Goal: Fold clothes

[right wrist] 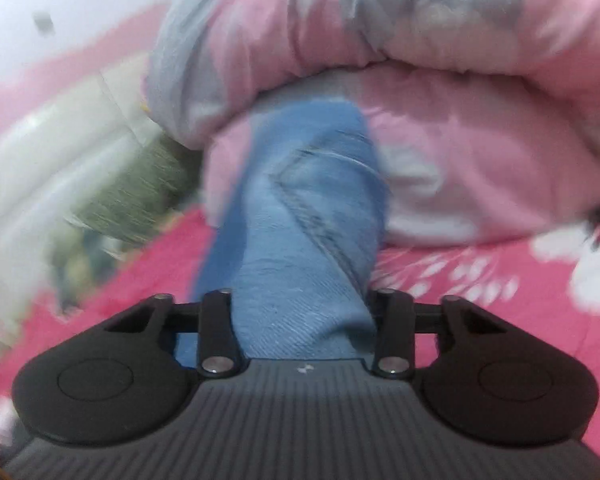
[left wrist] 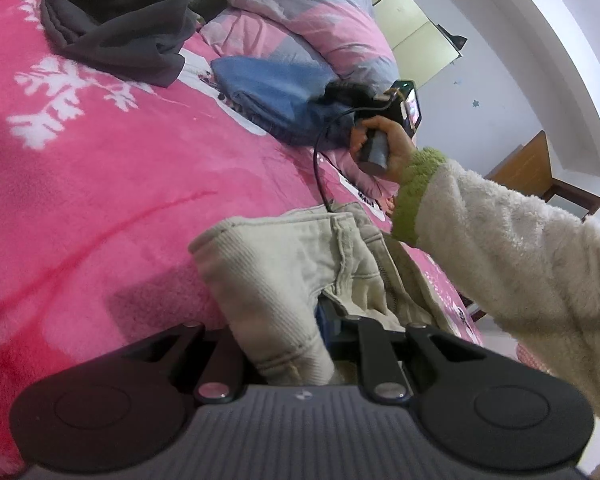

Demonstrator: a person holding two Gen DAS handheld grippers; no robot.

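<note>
Between right gripper [right wrist: 306, 320] fingers, blue jeans [right wrist: 300, 220] — seemingly clamped, blurred

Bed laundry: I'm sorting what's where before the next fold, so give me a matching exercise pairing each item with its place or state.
Things:
1. beige trousers
2. blue jeans
3. dark grey garment
4. pink and grey quilt

Places or states:
A. bunched loose at the far end of the pink blanket
B. between the fingers of the left gripper
C. rolled up along the bed's edge, beside the jeans
D. between the fingers of the right gripper

Pairs: 1-B, 2-D, 3-A, 4-C
</note>
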